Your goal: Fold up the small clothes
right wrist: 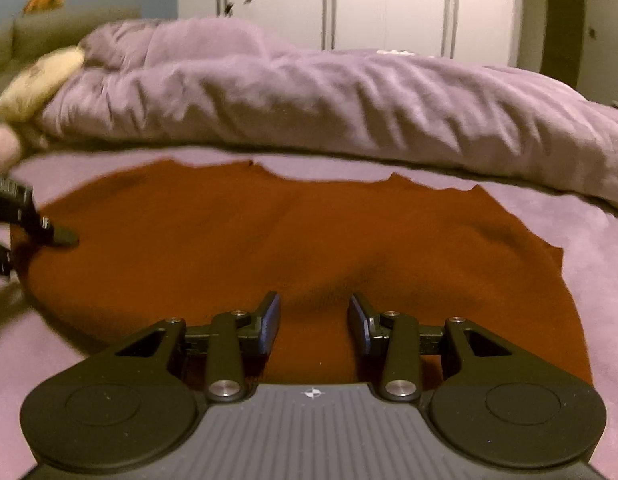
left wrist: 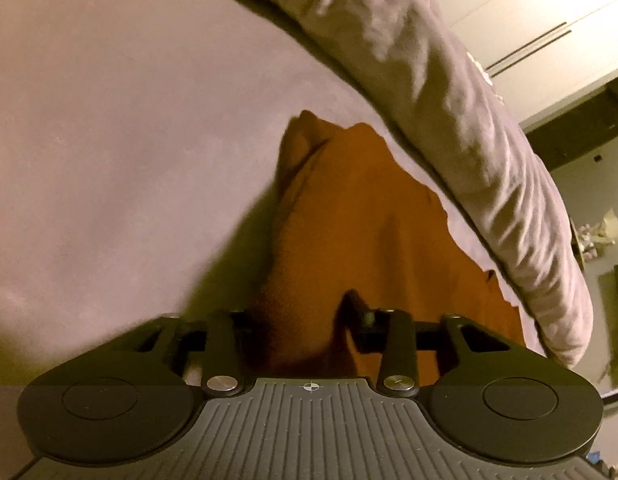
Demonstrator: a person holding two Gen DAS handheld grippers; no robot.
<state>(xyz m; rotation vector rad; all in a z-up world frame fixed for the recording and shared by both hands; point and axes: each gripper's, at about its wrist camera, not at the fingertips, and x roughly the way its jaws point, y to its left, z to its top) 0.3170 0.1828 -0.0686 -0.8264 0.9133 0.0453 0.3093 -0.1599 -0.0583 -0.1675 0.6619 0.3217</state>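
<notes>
Left wrist view: orange garment lies on the lilac bed sheet, and the left gripper is buried in its near edge; cloth bunches over where the fingertips should be, so it looks clamped on fabric, but I can't tell the jaw state for sure. In the right wrist view the left gripper shows at the garment's left edge, blurred, touching or pinching the cloth. Right gripper hovers over the near hem of the orange garment, jaws standing wide, blue pads visible, nothing between them. Progress: early, I'd judge; garment mostly spread flat, no clean fold visible yet, all folds left. Material: soft matte knit, thin, limp, far edge wavy and uneven, shallow wrinkles mid-panel. Rumpled lilac duvet piled behind it, puffy, heavily creased. White wardrobe doors beyond.
</notes>
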